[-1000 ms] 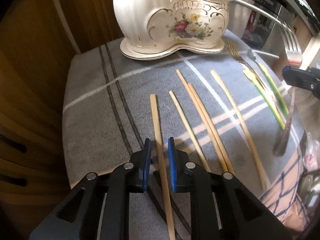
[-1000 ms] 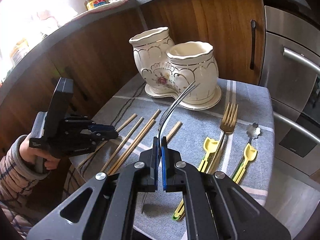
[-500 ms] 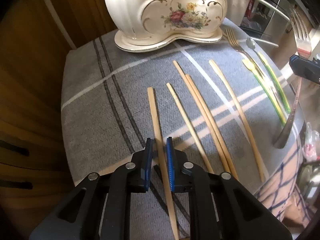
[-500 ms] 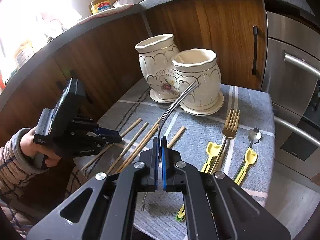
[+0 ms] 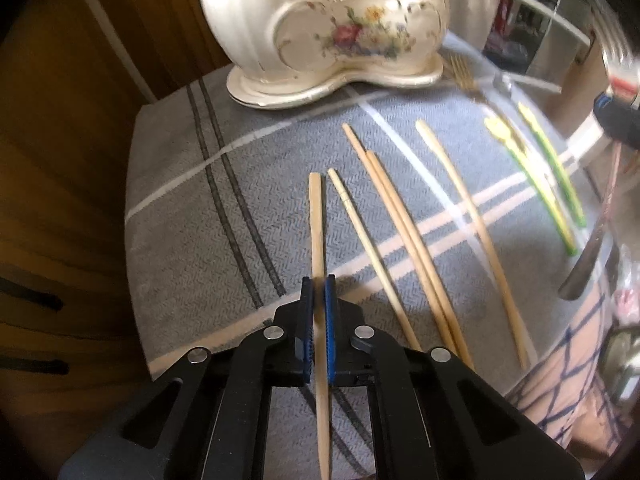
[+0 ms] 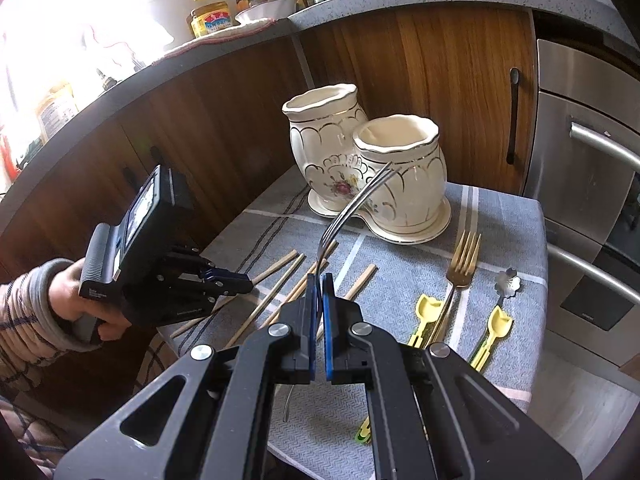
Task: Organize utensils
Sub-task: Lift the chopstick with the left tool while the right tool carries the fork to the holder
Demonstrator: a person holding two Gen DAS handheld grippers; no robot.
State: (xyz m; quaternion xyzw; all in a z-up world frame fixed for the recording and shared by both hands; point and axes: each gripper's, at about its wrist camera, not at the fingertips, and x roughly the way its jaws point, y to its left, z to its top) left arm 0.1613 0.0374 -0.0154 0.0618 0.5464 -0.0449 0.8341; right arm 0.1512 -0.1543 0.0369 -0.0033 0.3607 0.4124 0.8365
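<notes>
L gripper [image 5: 319, 292] pinches 1 chopstick [image 5: 317, 216], 4 loose

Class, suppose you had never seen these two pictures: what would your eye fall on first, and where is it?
First, the cream twin-pot holder with painted flowers, standing at the back of the grey cloth. Next, the silver fork raised in the right gripper, tines toward the holder. Then the left gripper shut on one chopstick, four more chopsticks lying beside it.

I see a small table under a grey striped cloth [image 6: 504, 224]. On it: a cream twin-pot holder [image 6: 360, 172], 4 loose wooden chopsticks [image 5: 404, 240], a gold fork [image 6: 460, 268], 2 yellow-headed utensils [image 6: 496, 332] and a flower-ended spoon [image 6: 507, 285].
</notes>
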